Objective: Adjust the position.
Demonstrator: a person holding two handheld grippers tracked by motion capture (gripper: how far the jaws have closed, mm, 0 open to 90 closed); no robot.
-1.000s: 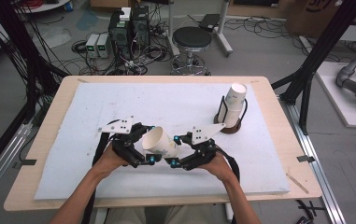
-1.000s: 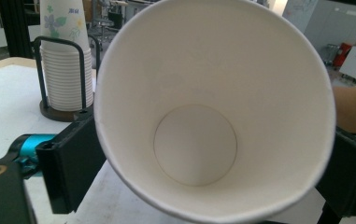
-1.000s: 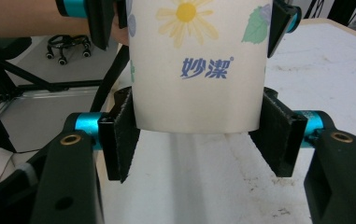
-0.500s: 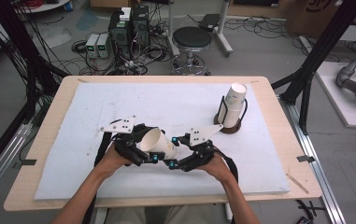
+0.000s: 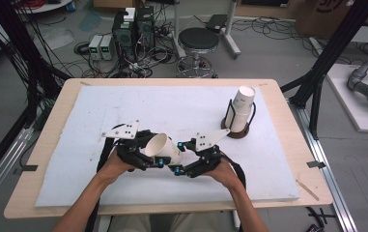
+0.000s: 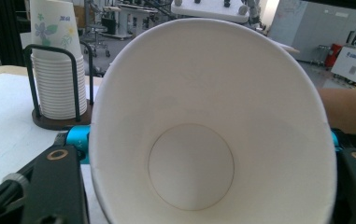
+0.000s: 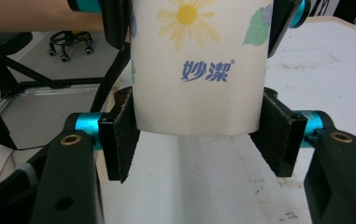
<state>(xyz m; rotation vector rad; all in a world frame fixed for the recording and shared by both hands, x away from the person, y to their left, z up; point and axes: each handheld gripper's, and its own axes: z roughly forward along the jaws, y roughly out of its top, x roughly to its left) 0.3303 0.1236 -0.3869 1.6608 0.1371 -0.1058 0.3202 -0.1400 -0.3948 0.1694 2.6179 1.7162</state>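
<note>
Left tool (image 5: 158, 155) now closed on cup (image 5: 163, 149)

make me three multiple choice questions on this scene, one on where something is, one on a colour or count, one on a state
1. Where does the stack of cups stand?
A. in a wire holder at the far right of the table
B. on the stool
C. on the floor

2. What colour is the middle of the flower printed on the held cup?
A. red
B. yellow
C. black

3. How is the held cup gripped?
A. by the left gripper alone
B. by no gripper
C. by both grippers, the right gripper at its base

Answers: 1 A, the high view shows the holder on the white mat. 2 B, the right gripper view shows a yellow centre. 3 C, the left gripper's jaws have just closed on the rim end, and the right pads press the base.
</note>
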